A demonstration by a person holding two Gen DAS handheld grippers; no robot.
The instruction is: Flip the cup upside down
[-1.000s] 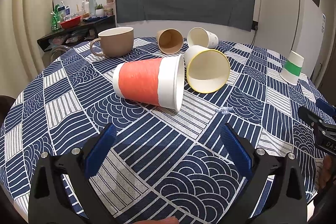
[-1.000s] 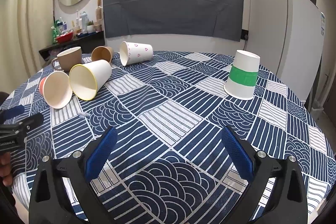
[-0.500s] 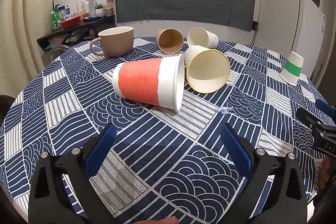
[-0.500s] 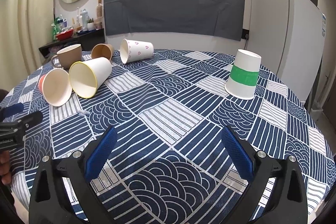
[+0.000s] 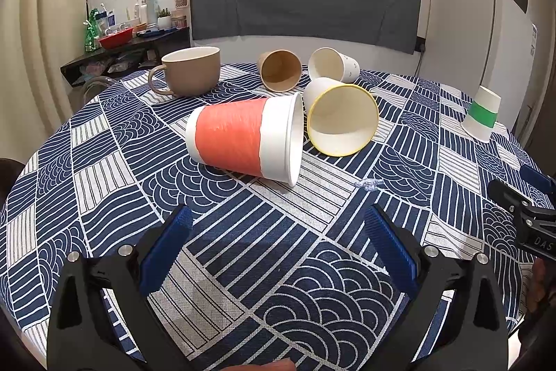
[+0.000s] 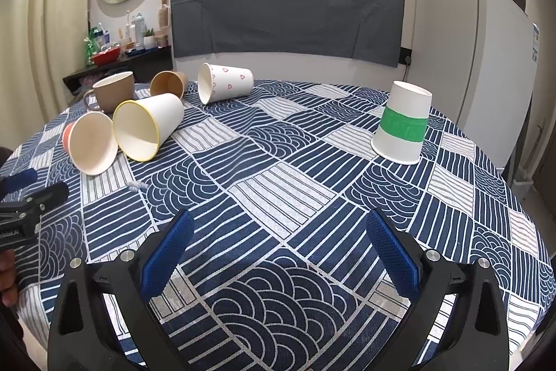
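An orange-banded paper cup [image 5: 243, 139] lies on its side just ahead of my open, empty left gripper [image 5: 278, 249]; it also shows in the right wrist view [image 6: 91, 148]. A yellow-rimmed cup [image 5: 342, 119] lies beside it, mouth toward me, also in the right wrist view [image 6: 147, 129]. A brown cup [image 5: 279, 70] and a heart-print cup [image 5: 333, 65] lie farther back. A green-banded cup [image 6: 403, 127] stands upside down ahead and right of my open, empty right gripper [image 6: 278, 249].
A brown ceramic mug [image 5: 189, 70] stands upright at the back left of the round patterned table [image 5: 278, 284]. A small clear scrap [image 5: 368, 185] lies on the cloth. A white fridge [image 6: 479, 58] stands at the right; a cluttered shelf [image 5: 125, 44] at the left.
The right gripper's view has risen slightly and edged back. The left gripper and all cups have not visibly moved.
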